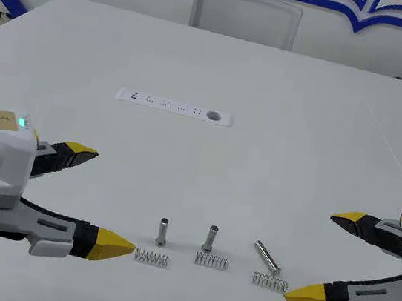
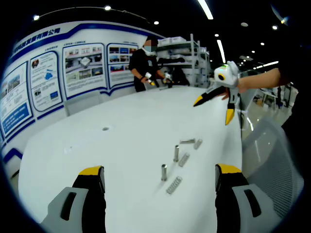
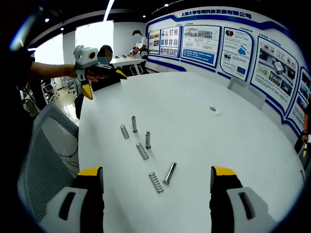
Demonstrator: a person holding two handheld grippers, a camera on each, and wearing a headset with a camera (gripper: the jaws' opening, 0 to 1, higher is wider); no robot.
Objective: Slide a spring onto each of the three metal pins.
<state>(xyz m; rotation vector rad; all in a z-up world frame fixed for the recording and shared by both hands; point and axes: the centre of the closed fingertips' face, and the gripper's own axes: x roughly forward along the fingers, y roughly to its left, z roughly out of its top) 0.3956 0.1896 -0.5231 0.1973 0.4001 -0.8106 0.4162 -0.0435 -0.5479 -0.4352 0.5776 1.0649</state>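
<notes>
Counts: three pins [image 1: 210, 238], three springs [image 1: 151, 257] and two grippers, all near the front edge of the white table [image 1: 275, 153]; no spring is on a pin yet. Left gripper [image 1: 113, 199] hovers off the row's left end, jaws wide, nothing in them. Left pin [image 1: 162, 232] stands upright, long axis vertical; left spring [image 1: 151, 257] lies flat just in front of it, axis left-right. Middle pin [image 1: 210, 238] is upright too, with middle spring [image 1: 212, 260] flat in front, same left-right axis. Right pin [image 1: 267, 256] lies on its side, axis diagonal, far end pointing up-left and near end down-right in the head view. Right spring [image 1: 270, 282] lies flat by that pin's near end, axis left-right; touching or not, can't tell. Right gripper [image 1: 310, 256] hovers off the row's right end, jaws wide, empty.
</notes>
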